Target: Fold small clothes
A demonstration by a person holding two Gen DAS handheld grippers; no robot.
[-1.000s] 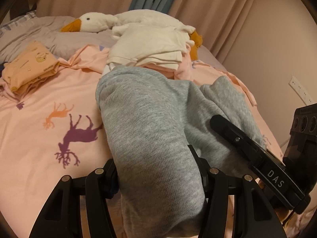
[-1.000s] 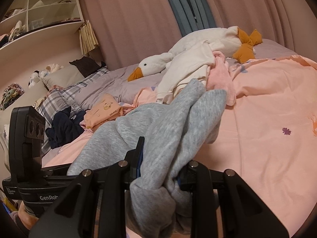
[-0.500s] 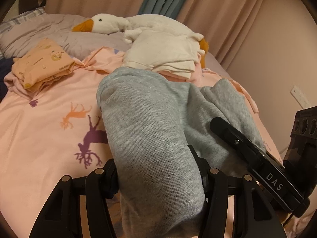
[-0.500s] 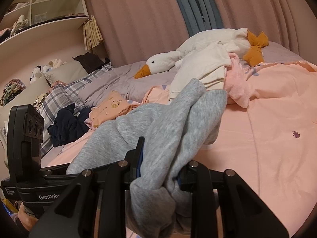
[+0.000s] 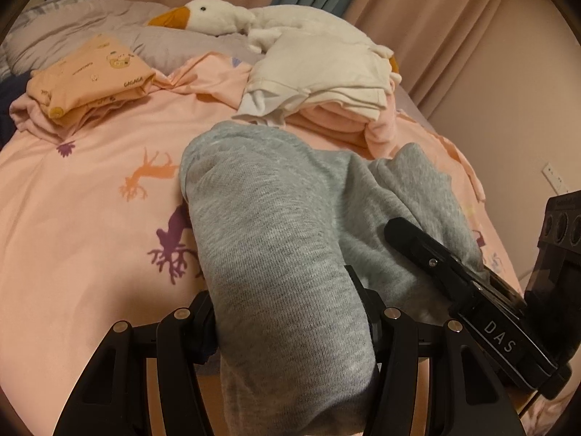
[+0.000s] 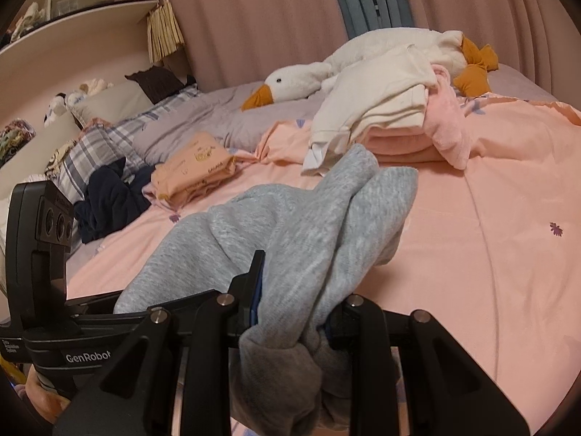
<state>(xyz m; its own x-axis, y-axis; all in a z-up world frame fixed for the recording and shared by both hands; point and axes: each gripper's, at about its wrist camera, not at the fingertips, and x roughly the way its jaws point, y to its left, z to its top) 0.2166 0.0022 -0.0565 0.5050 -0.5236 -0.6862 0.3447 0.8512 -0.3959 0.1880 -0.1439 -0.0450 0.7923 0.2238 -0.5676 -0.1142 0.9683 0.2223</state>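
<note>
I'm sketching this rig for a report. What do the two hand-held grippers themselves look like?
Both are matte black. The left hand-held gripper has angular finger linkages with silver pivot screws. The right hand-held gripper looks the same, with blue pads inside. White lettering shows on each: "DAS" and "GenRobot". Each carries a black block with three round lenses.

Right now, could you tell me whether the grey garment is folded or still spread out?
Neither neatly: the grey garment is bunched and doubled over, held up by both tongs, left and right.
</note>
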